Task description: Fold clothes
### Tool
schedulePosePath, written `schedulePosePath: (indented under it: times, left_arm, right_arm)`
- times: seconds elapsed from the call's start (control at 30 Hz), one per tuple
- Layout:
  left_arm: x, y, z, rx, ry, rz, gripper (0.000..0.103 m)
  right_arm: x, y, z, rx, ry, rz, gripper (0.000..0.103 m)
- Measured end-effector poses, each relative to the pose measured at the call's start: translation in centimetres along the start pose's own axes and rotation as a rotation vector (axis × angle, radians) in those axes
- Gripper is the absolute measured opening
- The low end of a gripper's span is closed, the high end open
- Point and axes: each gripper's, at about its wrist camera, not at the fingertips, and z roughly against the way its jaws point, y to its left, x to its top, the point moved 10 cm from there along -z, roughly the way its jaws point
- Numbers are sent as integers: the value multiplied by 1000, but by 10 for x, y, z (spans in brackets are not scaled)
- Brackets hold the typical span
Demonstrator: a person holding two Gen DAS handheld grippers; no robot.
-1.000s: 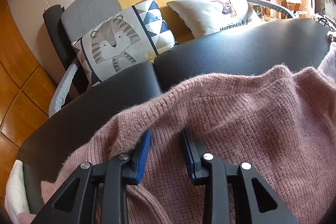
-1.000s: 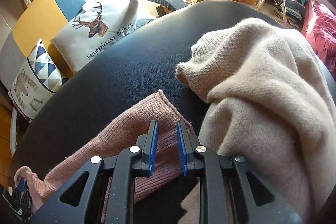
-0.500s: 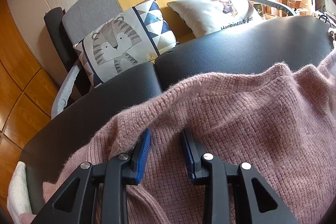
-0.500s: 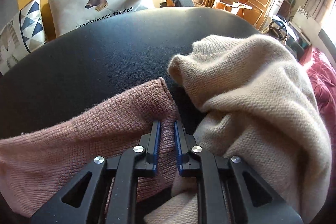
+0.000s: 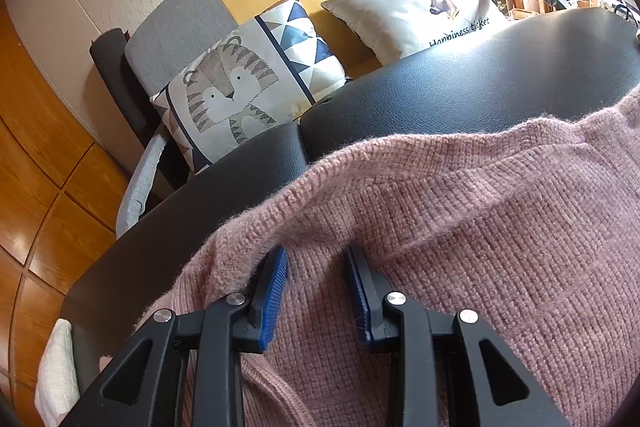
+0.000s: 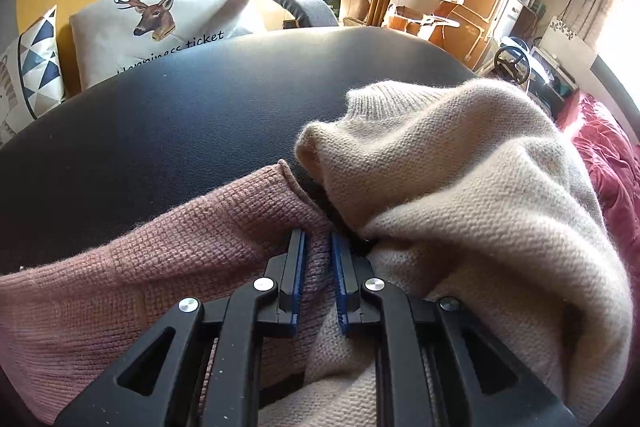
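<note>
Both grippers are pinching the pink sweater (image 5: 460, 227) on the black table (image 5: 480, 99): left gripper (image 5: 316, 291) bunching thick knit, right gripper (image 6: 318, 267) clamping its edge (beside the cream sweater (image 6: 460, 187)), readying a fold.

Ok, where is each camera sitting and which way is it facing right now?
Left wrist view: on the left tool, angled down over the pink sweater toward the tiger cushion; only its black fingers show, closed on a sweater fold.
Right wrist view: on the right tool, angled down at the pink sweater's edge beside the cream sweater; its fingers pinch that edge.
Shared: pink sweater, black surface, deer cushion.
</note>
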Motion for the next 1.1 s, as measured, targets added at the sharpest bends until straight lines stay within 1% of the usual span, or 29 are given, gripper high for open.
schedulePosePath:
  times: [0.13, 0.3, 0.33, 0.43, 0.5, 0.53, 0.63, 0.73, 0.8, 0.87, 0.9, 0.97, 1.03, 1.1]
  left_arm:
    - [5, 0, -3, 23, 11, 4, 29]
    - [14, -5, -6, 64, 18, -9, 26]
    - [16, -7, -6, 72, 18, -13, 24]
    - [23, -11, -8, 94, 17, -23, 21]
    - [26, -14, -8, 107, 13, -28, 20]
    - [27, -14, -8, 111, 11, -30, 19]
    - [27, -13, -8, 103, 8, -22, 19]
    - [26, -12, -7, 93, 7, -11, 20]
    - [26, -12, -7, 90, 8, -9, 20]
    - [26, -12, -7, 88, 8, -7, 20]
    - [26, -11, -7, 86, 8, -6, 20]
    - [26, -11, -6, 83, 8, -3, 20]
    - [26, -11, -6, 80, 8, -1, 20]
    - [26, -10, -7, 78, 7, 0, 20]
  right_arm:
    - [7, -7, -5, 7, -4, 4, 13]
    - [11, -11, -9, 40, -15, 79, 15]
    - [12, -13, -10, 49, -15, 81, 17]
    - [12, -20, -10, 88, -17, 49, 19]
    - [12, -19, -8, 87, -14, 35, 19]
    - [11, -16, -5, 92, -16, 37, 20]
    - [14, -3, 14, 143, -47, 27, 20]
    - [21, 15, 38, 219, -93, -8, 20]
    - [22, 32, 45, 272, -79, -23, 21]
    - [17, 52, 41, 296, -31, 8, 20]
    - [13, 61, 39, 298, -10, 28, 20]
    - [4, 74, 29, 260, 21, 86, 20]
    - [-1, 78, 19, 234, 35, 97, 20]
    - [0, 76, 13, 211, 29, 89, 19]
